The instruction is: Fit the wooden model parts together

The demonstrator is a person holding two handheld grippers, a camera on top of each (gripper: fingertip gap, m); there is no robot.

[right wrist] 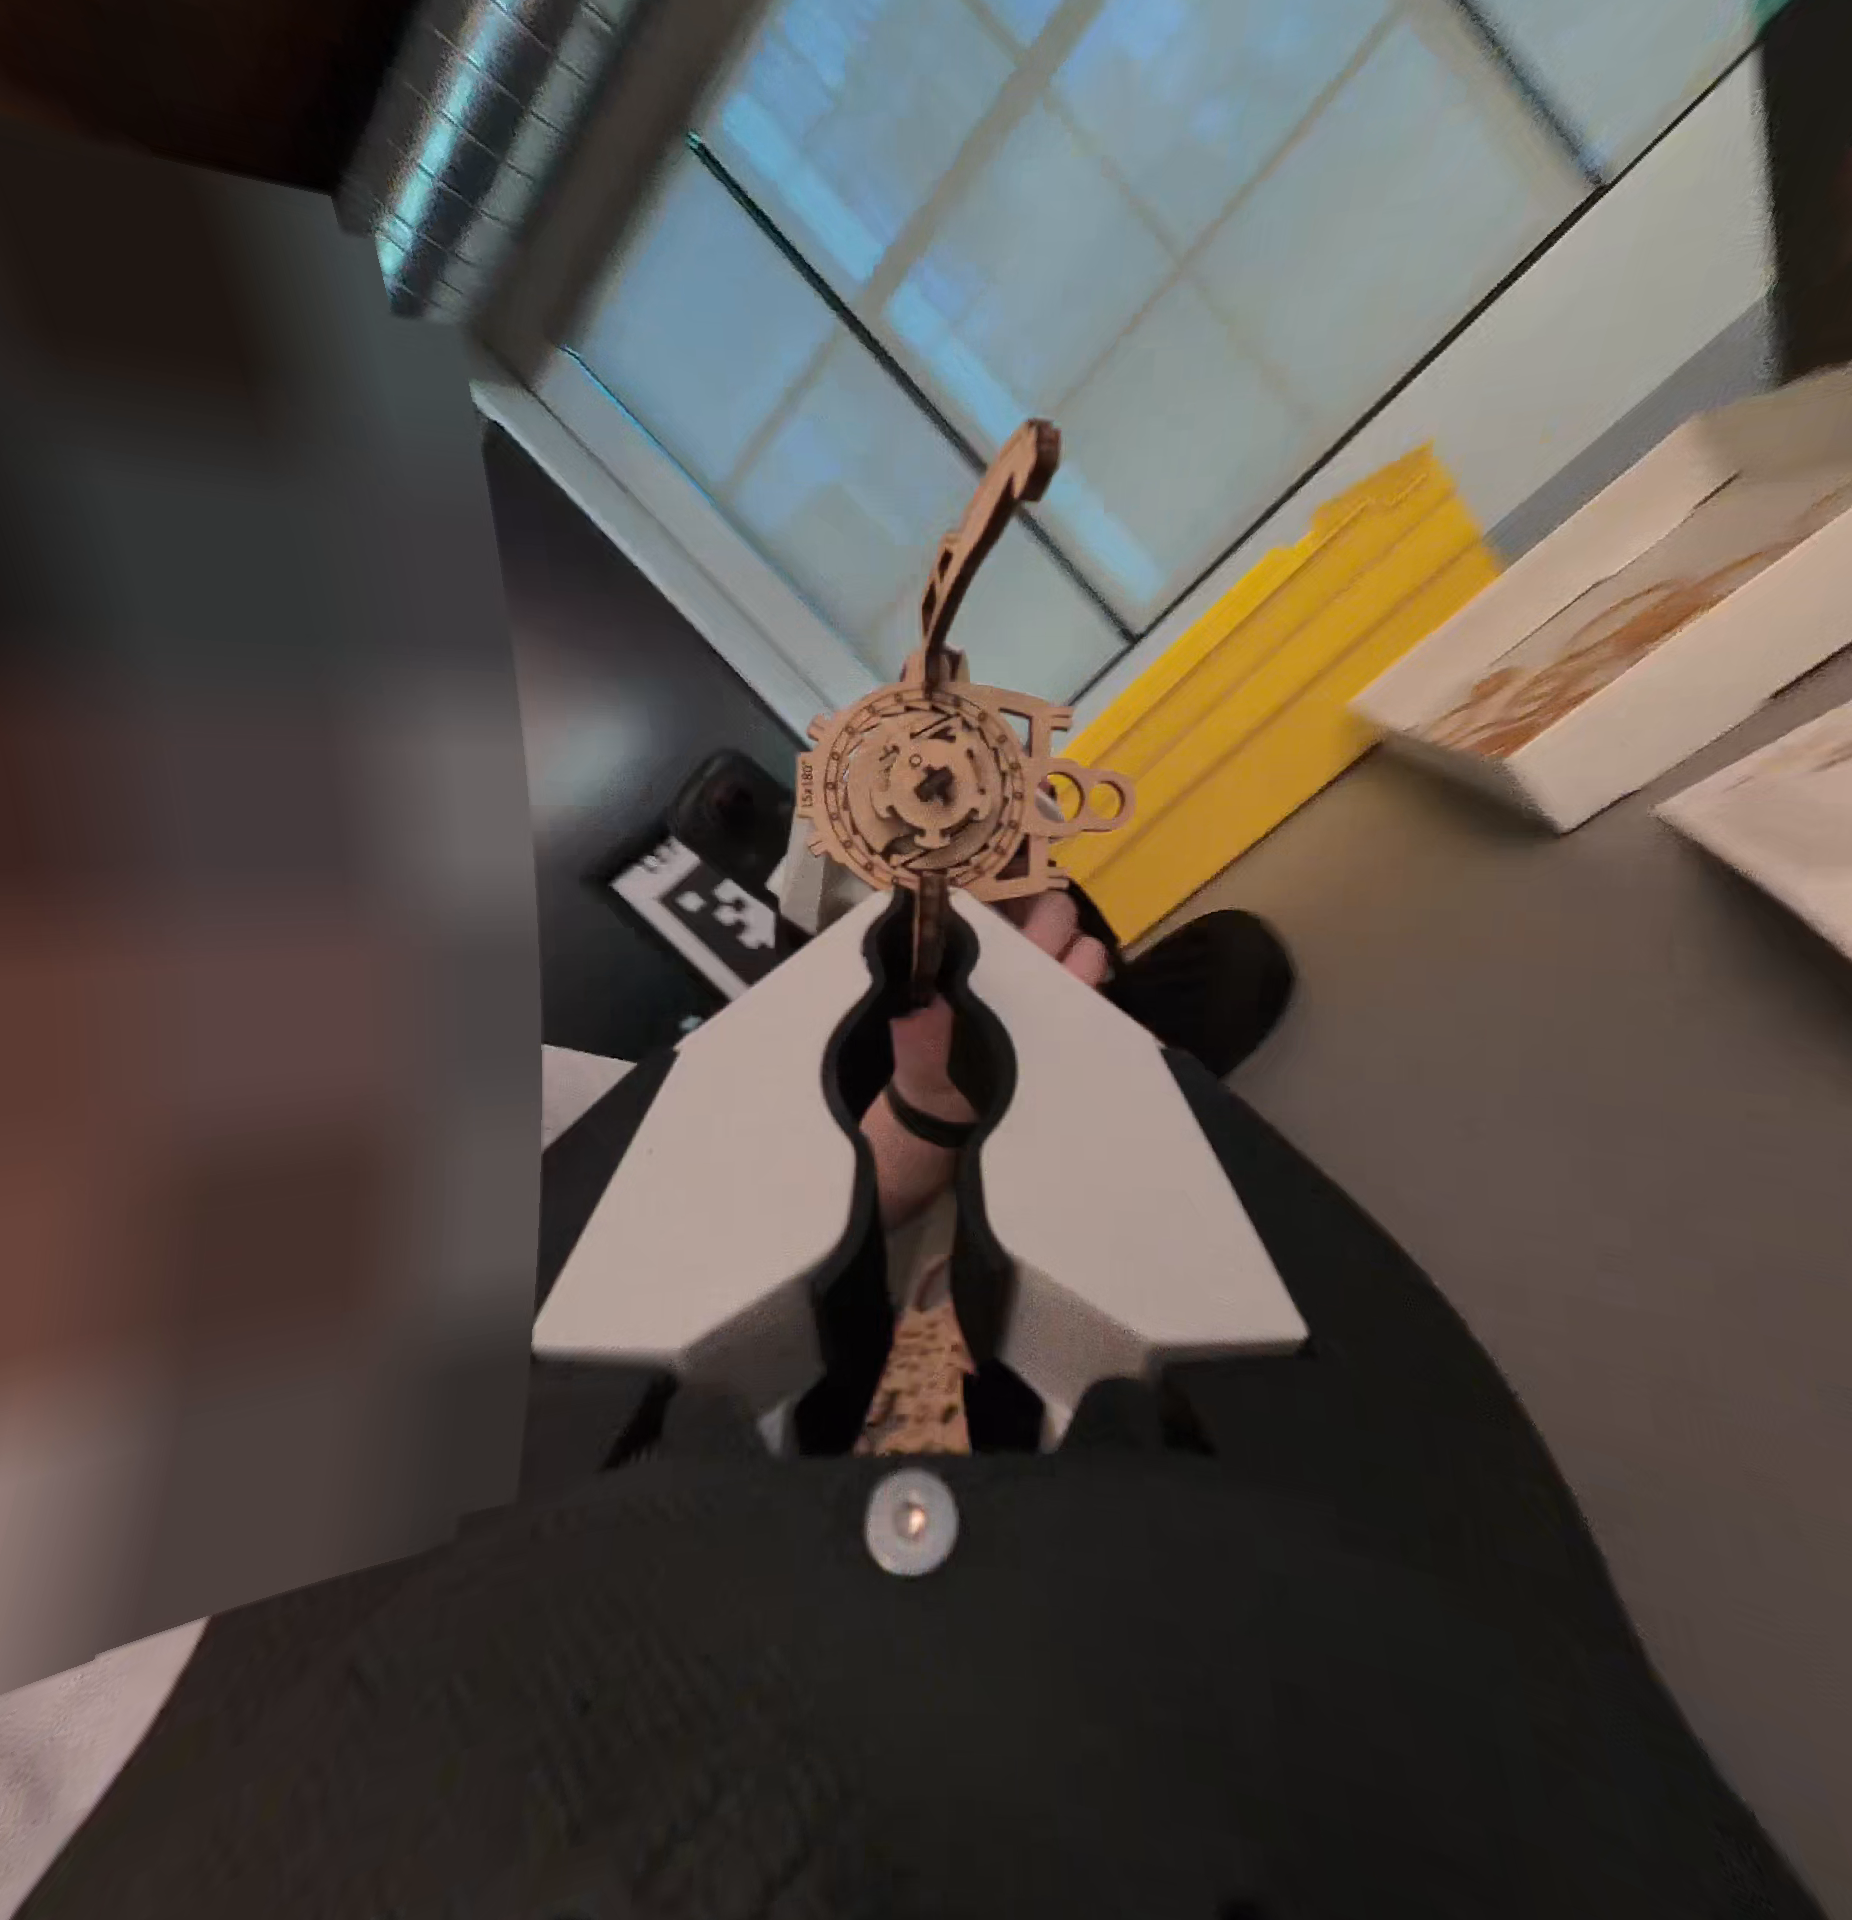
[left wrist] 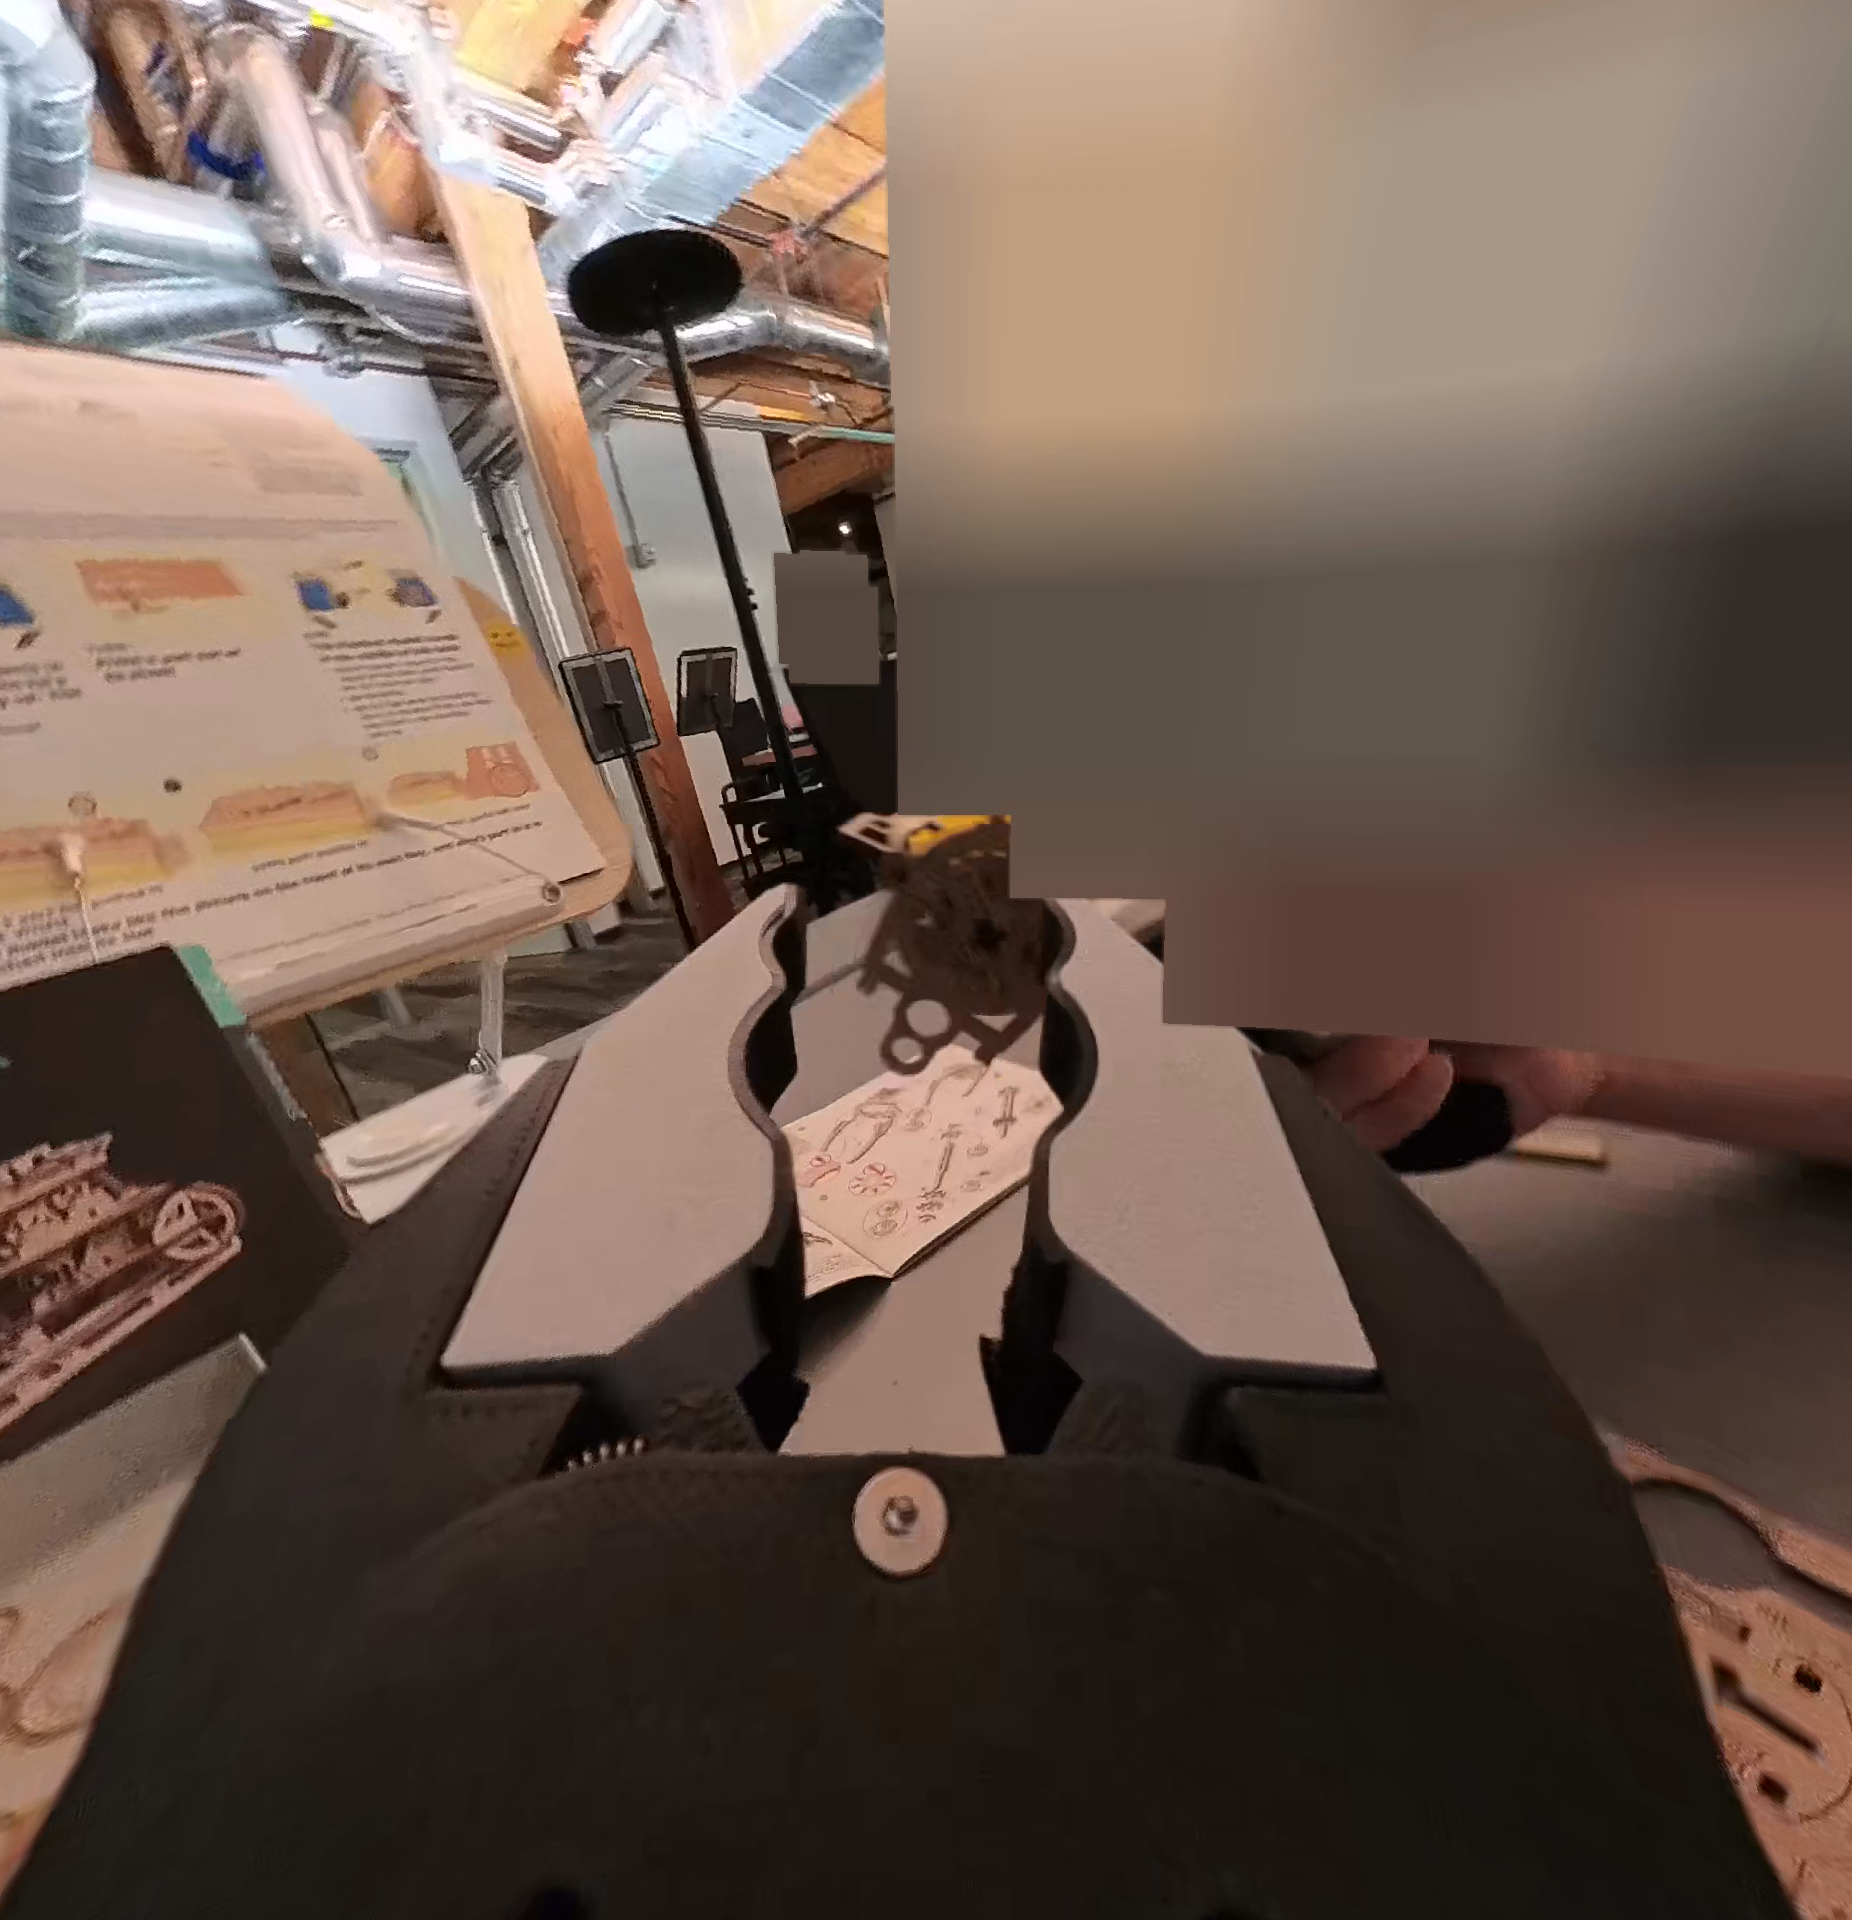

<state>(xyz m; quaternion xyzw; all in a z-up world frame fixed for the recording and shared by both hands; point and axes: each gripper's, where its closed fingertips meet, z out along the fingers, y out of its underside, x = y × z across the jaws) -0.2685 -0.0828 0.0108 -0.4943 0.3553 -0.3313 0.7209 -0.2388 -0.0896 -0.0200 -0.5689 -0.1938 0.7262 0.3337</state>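
**Grey table and what is laid on it**

A grey table (left wrist: pixel 1680 1299) is seen in the left wrist view. An open instruction booklet (left wrist: pixel 922 1164) with part drawings is laid flat on it, ahead between the gripper fingers. At the left edge a dark box (left wrist: pixel 101 1195) printed with a wooden model is propped, and beside it a stand base (left wrist: pixel 423 1132) carrying a tilted instruction board is set on the surface. Laser-cut wooden sheets (left wrist: pixel 1795 1704) are spread at the lower right, and more are glimpsed, blurred, at the lower left (left wrist: pixel 28 1683).

In the right wrist view, white boxes (right wrist: pixel 1628 665) and a yellow object (right wrist: pixel 1286 686) are seen at the far edge of the table.
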